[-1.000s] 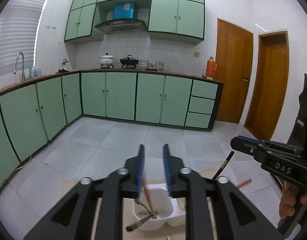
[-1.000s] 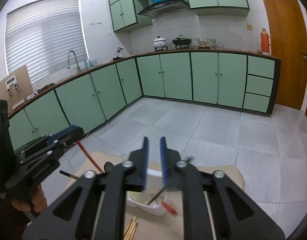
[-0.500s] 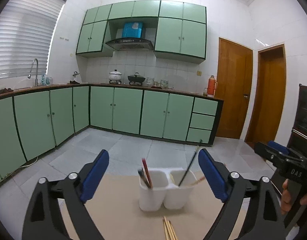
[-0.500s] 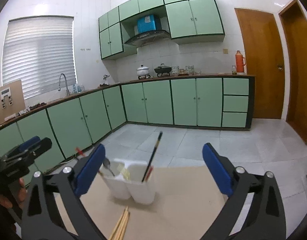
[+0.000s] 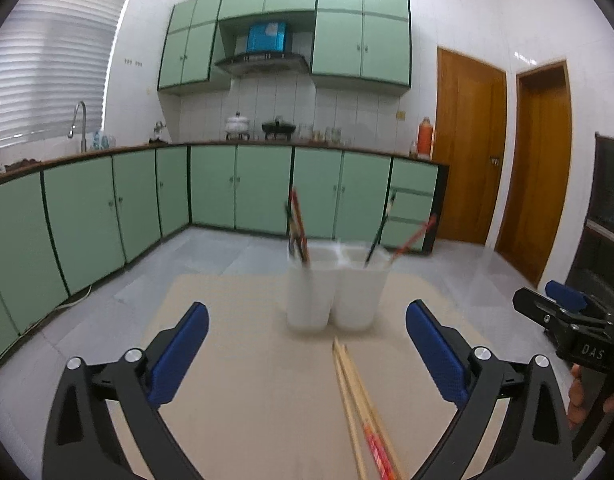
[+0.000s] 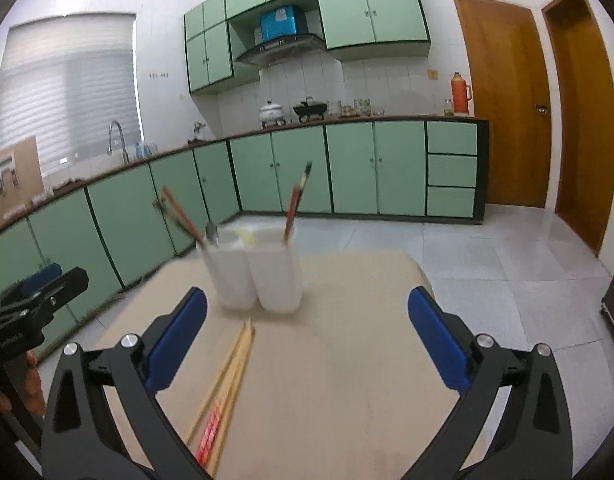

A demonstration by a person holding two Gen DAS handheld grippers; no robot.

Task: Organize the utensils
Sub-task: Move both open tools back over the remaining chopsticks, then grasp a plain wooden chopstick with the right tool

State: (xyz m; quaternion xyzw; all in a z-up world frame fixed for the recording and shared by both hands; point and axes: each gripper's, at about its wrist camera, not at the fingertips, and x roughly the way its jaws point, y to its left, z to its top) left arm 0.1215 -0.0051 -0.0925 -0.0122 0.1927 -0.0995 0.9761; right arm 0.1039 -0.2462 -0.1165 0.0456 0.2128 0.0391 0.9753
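Observation:
A white two-compartment utensil holder (image 5: 335,288) stands on the beige table (image 5: 235,380), also in the right wrist view (image 6: 259,272). It holds red and dark chopsticks (image 5: 298,224) and a spoon (image 6: 212,234). Several wooden chopsticks (image 5: 359,408) lie loose on the table in front of it, seen again in the right wrist view (image 6: 227,384). My left gripper (image 5: 307,356) is open and empty, low over the table short of the holder. My right gripper (image 6: 307,348) is open and empty too, to the right of the loose chopsticks.
The table (image 6: 347,380) stands in a kitchen with green cabinets (image 5: 243,196) and a tiled floor (image 6: 507,264). Wooden doors (image 5: 467,148) are at the right. The other gripper shows at each view's edge: the right one (image 5: 575,320), the left one (image 6: 31,300).
Both grippers were shut on utensils over the holder one second ago. They let go, opened wide and pulled back and down, so the holder now stands farther ahead.

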